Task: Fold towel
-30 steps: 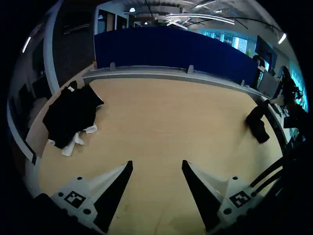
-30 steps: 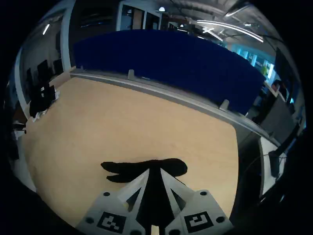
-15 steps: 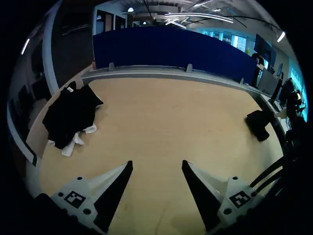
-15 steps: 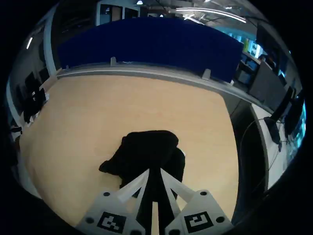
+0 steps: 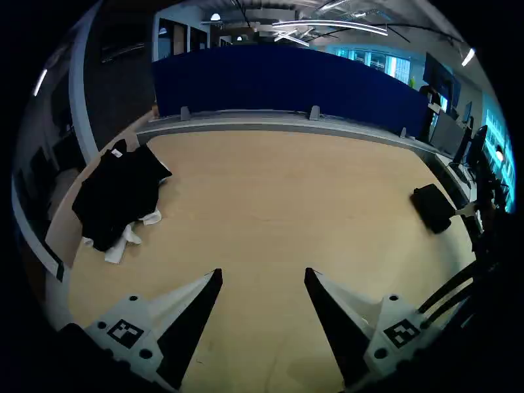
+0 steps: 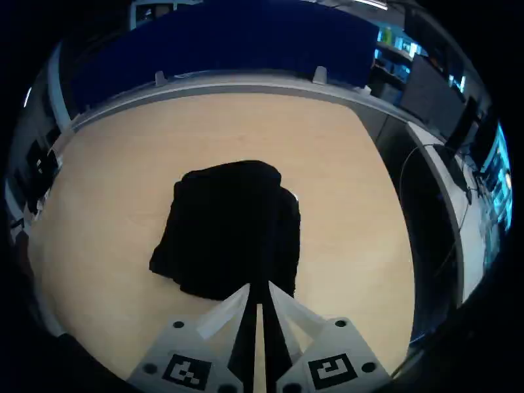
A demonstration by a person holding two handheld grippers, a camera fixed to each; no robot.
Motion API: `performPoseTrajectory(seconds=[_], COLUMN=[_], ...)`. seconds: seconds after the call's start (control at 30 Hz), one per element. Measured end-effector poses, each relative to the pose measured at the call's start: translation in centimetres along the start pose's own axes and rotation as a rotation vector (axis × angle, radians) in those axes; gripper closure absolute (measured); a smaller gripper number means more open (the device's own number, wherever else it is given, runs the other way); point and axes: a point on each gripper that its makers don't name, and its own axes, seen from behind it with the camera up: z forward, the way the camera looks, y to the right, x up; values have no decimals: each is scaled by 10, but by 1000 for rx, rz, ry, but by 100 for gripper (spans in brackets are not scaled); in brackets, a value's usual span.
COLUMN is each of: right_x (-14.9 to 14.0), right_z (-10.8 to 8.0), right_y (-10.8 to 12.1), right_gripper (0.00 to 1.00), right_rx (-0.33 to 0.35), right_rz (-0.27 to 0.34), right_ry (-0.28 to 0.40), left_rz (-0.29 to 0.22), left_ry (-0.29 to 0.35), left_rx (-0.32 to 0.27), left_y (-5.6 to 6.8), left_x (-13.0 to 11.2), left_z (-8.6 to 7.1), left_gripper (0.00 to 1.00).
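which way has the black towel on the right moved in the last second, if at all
Yes. In the left gripper view the black towel has dropped: it stood up past the table's right edge, now it lies flat inside it.

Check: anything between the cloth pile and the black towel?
Only bare tabletop between cloth pile and black towel, seen in the left gripper view.

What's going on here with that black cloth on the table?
Someone is folding a black towel with handheld tongs. The right tongs are pinched shut on the towel's near edge as it lies rumpled on the wooden table. The left tongs hang open above the table, apart from a heap of black and white cloth.
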Motion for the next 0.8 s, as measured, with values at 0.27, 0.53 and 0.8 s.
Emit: performPoseTrajectory(seconds=[0.27, 0.53, 0.8], right_x=[-21, -26, -24], right_z=[21, 28, 21], right_y=[3, 6, 7], right_gripper=[95, 95, 91], right_rx=[-21, -37, -53], right_rz=[41, 57, 47], right_ry=[-39, -41, -5], left_rz=[8, 16, 21], left_ry=[2, 1, 1], left_rx=[6, 7, 2], left_y=[0, -1, 3], left_x=[1, 3, 6], left_z=[-4, -3, -1], left_gripper=[7, 7, 7])
